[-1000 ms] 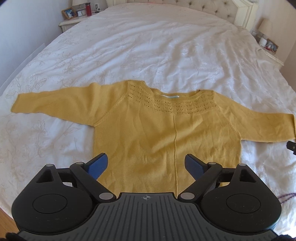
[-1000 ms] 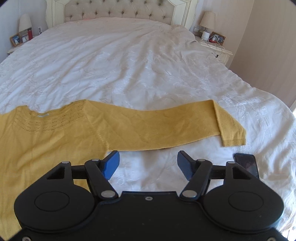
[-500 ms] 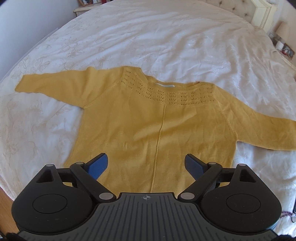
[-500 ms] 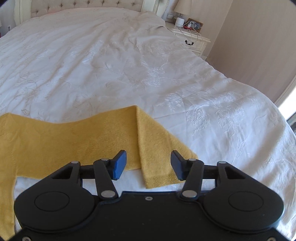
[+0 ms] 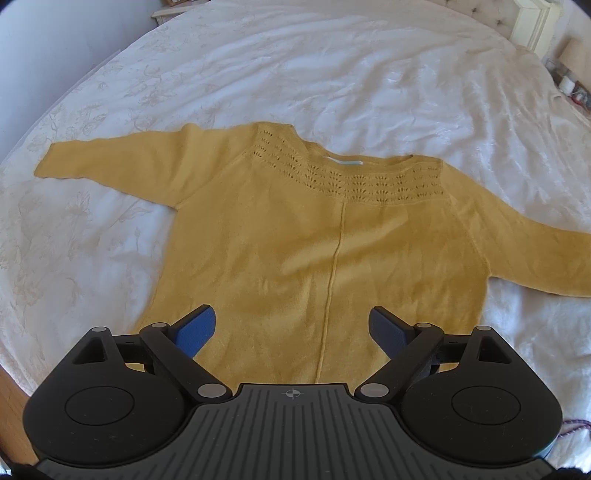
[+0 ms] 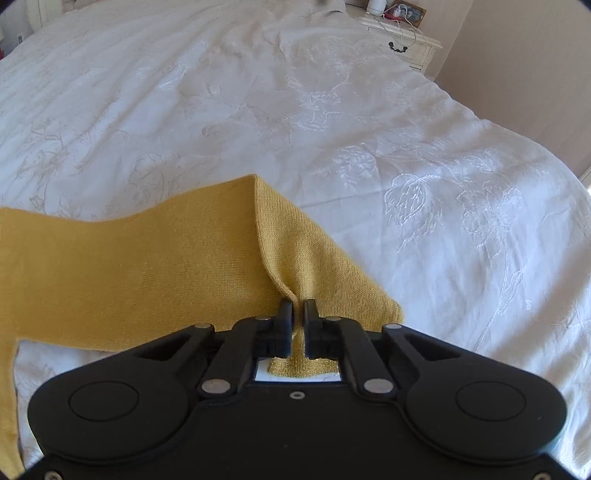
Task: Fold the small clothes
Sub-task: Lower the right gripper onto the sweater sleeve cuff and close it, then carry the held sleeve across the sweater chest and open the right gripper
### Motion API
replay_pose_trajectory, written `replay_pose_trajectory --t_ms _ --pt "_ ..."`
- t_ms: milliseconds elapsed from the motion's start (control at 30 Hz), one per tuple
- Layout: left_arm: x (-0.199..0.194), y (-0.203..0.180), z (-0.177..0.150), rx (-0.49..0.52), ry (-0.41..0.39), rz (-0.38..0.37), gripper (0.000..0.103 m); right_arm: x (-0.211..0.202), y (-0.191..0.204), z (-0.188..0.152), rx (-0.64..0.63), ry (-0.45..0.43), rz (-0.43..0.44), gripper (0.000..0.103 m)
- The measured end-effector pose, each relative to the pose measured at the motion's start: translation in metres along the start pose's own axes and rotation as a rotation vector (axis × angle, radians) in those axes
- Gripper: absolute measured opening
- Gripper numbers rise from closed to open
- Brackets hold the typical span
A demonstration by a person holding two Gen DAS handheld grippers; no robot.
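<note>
A small mustard-yellow knit sweater (image 5: 314,240) lies flat on the white bedspread (image 5: 332,74), both sleeves spread out. My left gripper (image 5: 291,328) is open and empty, hovering over the sweater's lower hem. In the right wrist view the sweater's right sleeve (image 6: 147,258) runs in from the left, and its cuff end (image 6: 314,266) is folded at an angle. My right gripper (image 6: 298,314) is shut on the sleeve cuff, pinching a ridge of the knit between its jaws.
The bedspread (image 6: 369,129) stretches far beyond the sweater. A nightstand (image 6: 402,33) with a frame and cables stands at the far right of the bed. A cream headboard post (image 5: 532,22) shows at the top right. The bed's near edge runs along the lower left.
My right gripper moved down onto the cuff and closed on it. My left gripper drifted closer over the hem and stayed open.
</note>
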State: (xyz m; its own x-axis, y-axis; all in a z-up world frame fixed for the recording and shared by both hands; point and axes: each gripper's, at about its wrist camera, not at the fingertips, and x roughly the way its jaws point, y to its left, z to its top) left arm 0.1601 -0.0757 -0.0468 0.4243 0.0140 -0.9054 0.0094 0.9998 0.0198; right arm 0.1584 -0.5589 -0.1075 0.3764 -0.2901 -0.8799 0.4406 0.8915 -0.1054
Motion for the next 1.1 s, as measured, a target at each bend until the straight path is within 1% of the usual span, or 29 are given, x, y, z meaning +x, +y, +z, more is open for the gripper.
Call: replay_pose_trajectory --t_ms 67,167,233,300,400,500,633,733,833,900,1033,1067,1100 --pt "0.004 0.006 0.003 0.013 0.001 -0.017 0.091 -0.013 -0.003 0.009 0.046 0.001 0.064 0.010" --pt "0.013 0.016 0.010 0.044 0.003 -0.045 0.091 -0.040 0.003 0.023 0.144 -0.003 0.199 0.010" --pt "0.018 0.025 0.015 0.068 0.000 -0.062 0.091 -0.059 0.016 0.031 0.191 -0.012 0.297 0.010" --pt "0.023 0.035 0.021 0.087 -0.011 -0.070 0.091 -0.079 0.038 0.040 0.207 -0.027 0.390 0.010" --pt "0.028 0.052 0.029 0.113 -0.026 -0.080 0.091 -0.100 0.084 0.050 0.193 -0.037 0.514 0.010" --pt "0.033 0.072 0.035 0.130 -0.035 -0.083 0.091 -0.111 0.140 0.057 0.157 -0.016 0.632 0.010" --pt "0.040 0.099 0.040 0.137 -0.034 -0.084 0.091 -0.117 0.224 0.059 0.057 0.033 0.775 0.010" --pt "0.044 0.116 0.040 0.136 -0.027 -0.080 0.091 -0.118 0.287 0.055 -0.032 0.071 0.867 0.010" --pt "0.049 0.132 0.038 0.130 -0.015 -0.073 0.091 -0.113 0.345 0.048 -0.105 0.109 0.932 0.010" --pt "0.052 0.140 0.037 0.124 -0.003 -0.068 0.091 -0.106 0.380 0.040 -0.146 0.134 0.954 0.010" --pt "0.059 0.152 0.035 0.115 0.011 -0.059 0.091 -0.087 0.436 0.023 -0.230 0.174 0.953 0.011" --pt "0.060 0.156 0.036 0.114 0.015 -0.057 0.091 -0.084 0.447 0.018 -0.258 0.174 0.951 0.012" --pt "0.061 0.159 0.035 0.114 0.017 -0.055 0.091 -0.082 0.457 0.014 -0.284 0.170 0.954 0.017"
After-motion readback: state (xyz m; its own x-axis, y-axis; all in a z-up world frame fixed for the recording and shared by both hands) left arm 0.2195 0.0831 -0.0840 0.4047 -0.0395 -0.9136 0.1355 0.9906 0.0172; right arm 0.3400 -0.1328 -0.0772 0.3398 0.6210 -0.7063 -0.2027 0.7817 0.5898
